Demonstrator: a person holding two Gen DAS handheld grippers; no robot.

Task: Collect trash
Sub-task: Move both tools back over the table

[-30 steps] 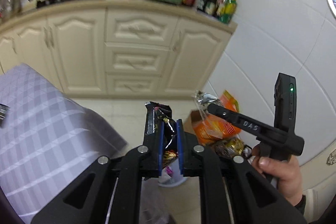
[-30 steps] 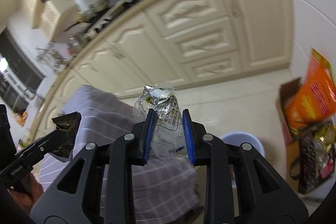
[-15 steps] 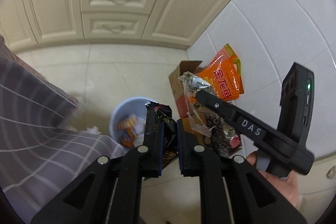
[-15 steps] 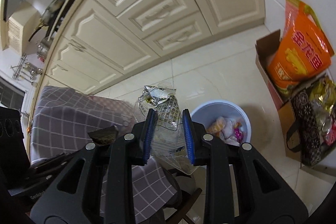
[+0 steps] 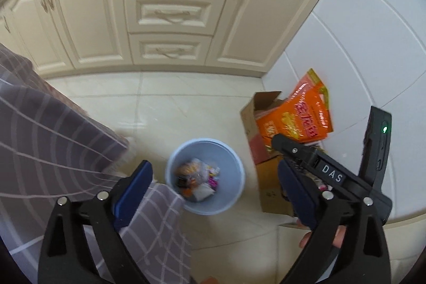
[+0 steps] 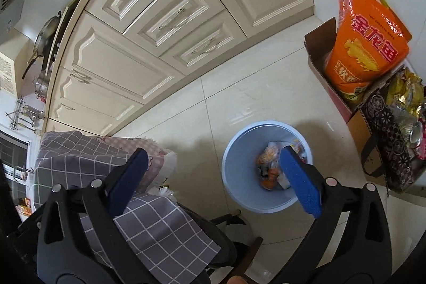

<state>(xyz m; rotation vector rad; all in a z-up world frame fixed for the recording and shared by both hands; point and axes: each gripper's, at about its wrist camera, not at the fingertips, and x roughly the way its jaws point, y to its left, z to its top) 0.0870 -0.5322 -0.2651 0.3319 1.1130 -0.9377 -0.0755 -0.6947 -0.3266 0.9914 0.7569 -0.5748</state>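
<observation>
Lying in the bin (image 5: 234, 167), the trash (image 5: 198, 177) is a heap of crumpled wrappers at its bottom, orange, white and pink among them. The left hand-held gripper (image 5: 213, 188) hangs above the bin with its fingers spread wide and nothing between them; in its view the trash shows right in the gap. The right hand-held gripper (image 6: 213, 177) is likewise spread and holds nothing, and its right finger crosses over the bin's mouth (image 6: 266, 129), partly hiding the trash (image 6: 269, 167).

The pale blue bin stands on the cream tiled floor (image 5: 186, 103). Just to its left is a grey checked cloth (image 5: 53, 140) draped over some furniture. To its right, against the white tiled wall (image 5: 359, 31), sits a box (image 6: 316, 44) holding an orange bag (image 6: 364, 44), with a patterned dark bag (image 6: 386, 151) beside it. Cream cabinets (image 5: 170, 12) run along the far side.
</observation>
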